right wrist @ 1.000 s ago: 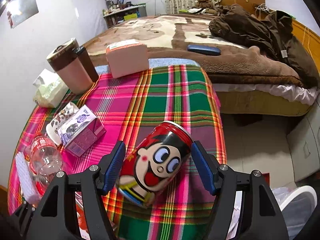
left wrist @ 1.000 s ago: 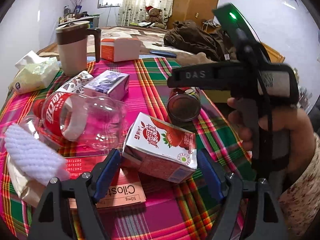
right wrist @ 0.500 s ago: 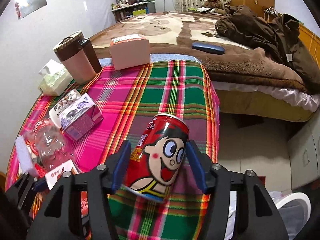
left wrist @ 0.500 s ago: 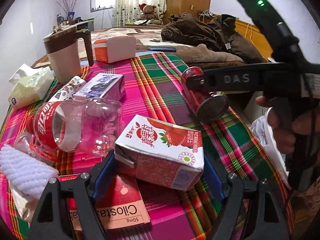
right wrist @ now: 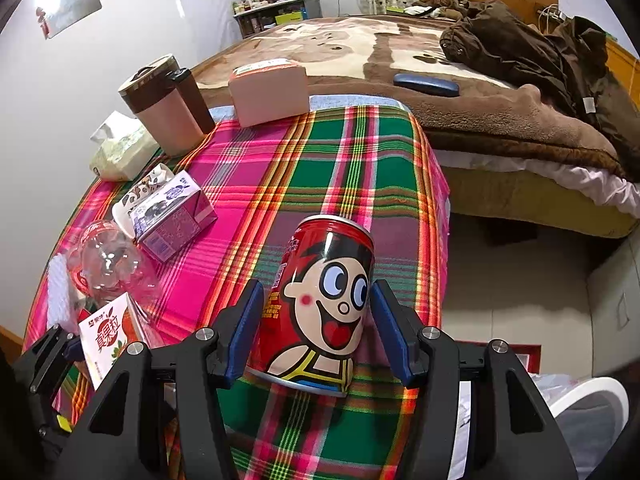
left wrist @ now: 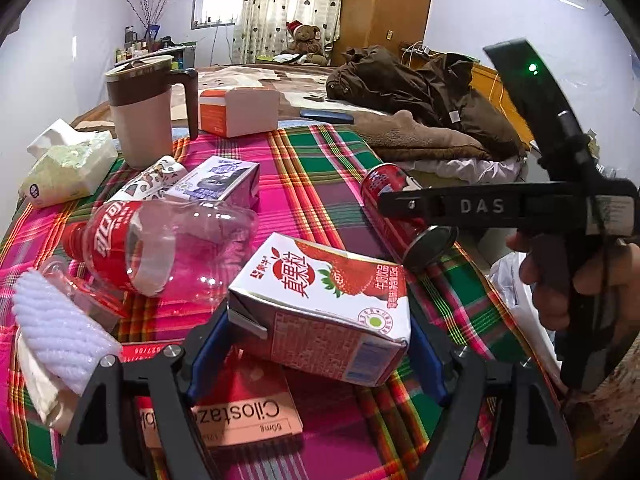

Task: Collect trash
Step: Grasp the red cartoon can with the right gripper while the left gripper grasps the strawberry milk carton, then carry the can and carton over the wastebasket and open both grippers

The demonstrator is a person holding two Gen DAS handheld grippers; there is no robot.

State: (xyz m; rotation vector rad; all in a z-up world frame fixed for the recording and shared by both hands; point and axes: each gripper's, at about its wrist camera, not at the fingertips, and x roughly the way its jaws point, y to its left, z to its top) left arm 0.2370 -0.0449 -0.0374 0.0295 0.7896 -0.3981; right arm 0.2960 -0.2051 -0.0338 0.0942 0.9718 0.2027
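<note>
Your right hand-held gripper (right wrist: 316, 326) pinches the red can (right wrist: 320, 304) above the bench (right wrist: 352, 160), long axis pointing forward; your left hand-held gripper (left wrist: 316, 340) clamps the strawberry carton (left wrist: 320, 304), lying crosswise.

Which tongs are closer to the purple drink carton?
Left. The left tongs sit around the strawberry carton, near the purple drink carton; the right tongs, holding the red cartoon can, are farther across the cloth.

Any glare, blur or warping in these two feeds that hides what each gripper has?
Left wrist view: fisheye bends the room edges, window blown out, yet the strawberry carton between the left gripper pads is sharp. Right wrist view: a glare streak on the red can, otherwise crisp in the right gripper; corners vignetted black.
</note>
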